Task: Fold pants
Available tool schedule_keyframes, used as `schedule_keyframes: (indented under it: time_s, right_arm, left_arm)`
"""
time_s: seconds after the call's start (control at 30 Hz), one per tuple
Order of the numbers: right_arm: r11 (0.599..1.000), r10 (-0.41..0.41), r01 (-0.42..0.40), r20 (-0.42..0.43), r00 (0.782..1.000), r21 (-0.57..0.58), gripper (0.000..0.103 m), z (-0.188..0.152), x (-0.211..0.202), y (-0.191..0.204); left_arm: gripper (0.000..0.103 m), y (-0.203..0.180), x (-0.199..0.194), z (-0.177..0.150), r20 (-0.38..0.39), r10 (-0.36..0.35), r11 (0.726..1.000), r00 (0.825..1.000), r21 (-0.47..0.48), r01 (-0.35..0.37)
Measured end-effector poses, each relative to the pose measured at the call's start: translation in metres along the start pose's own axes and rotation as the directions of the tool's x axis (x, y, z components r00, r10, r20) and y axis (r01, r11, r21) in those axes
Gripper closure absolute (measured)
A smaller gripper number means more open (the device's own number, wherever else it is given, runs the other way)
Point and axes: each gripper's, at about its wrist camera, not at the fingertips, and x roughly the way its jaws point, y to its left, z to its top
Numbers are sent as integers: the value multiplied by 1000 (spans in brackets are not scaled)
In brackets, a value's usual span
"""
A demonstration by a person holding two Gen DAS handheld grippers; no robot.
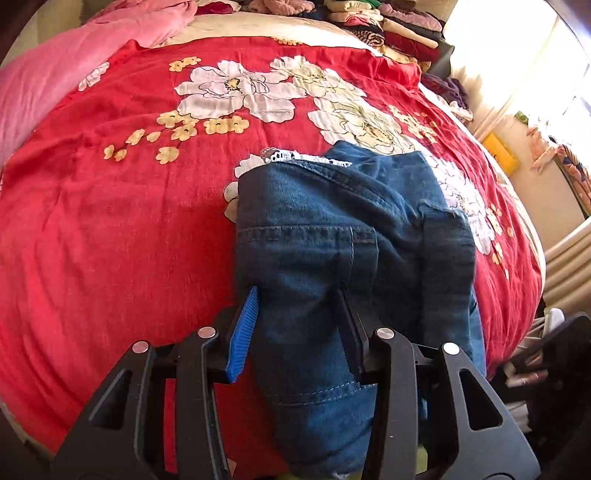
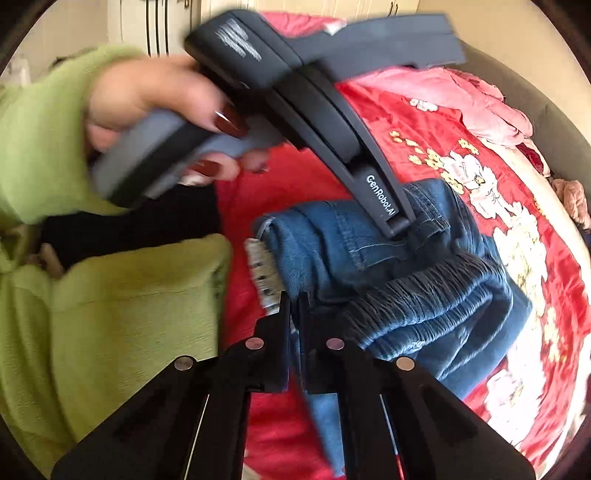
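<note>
Left wrist view: a folded bundle of blue denim pants [image 1: 332, 236] lies on a red bedspread [image 1: 110, 229] printed with white and yellow flowers, running from the centre of the picture down toward six o'clock. The left gripper [image 1: 299, 328] has its two fingers closed around a thick fold of the denim, the blue-padded finger [image 1: 242, 332] pressing one side and the black finger the other. A strip of white lace [image 1: 291, 155] shows at the bundle's far edge, toward twelve o'clock. A pink blanket [image 1: 74, 62] lies at ten o'clock and piles of folded clothes [image 1: 388, 26] at one o'clock. Right wrist view: the right gripper [image 2: 294, 306] sits at six o'clock with its black fingers pinched together on a thin edge of the pants [image 2: 424, 295], beside the gathered waistband. The left gripper [image 2: 397, 225] comes in from eleven o'clock, held by a hand [image 2: 159, 99] with dark red nails, its tip pressed into the denim. A green sleeve [image 2: 44, 129] fills nine o'clock.
</note>
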Motion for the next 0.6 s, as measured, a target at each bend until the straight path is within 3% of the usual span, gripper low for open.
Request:
schedule_keyframes:
  time_s: [0.1, 0.2, 0.6]
  right_arm:
    - [998, -15, 17, -42, 999, 57, 99, -13, 16, -5]
    - [990, 4, -1, -19, 1000, 144, 97, -19, 22, -8]
    - [971, 0, -9, 36, 999, 237, 93, -22, -14, -7]
  left_arm:
    - [69, 0, 2, -1, 12, -1, 1000, 1000, -2, 1]
    - [69, -1, -1, -4, 31, -2, 1000, 1000, -10, 2]
    - [67, -5, -25, -11, 87, -7, 999, 996, -34, 10]
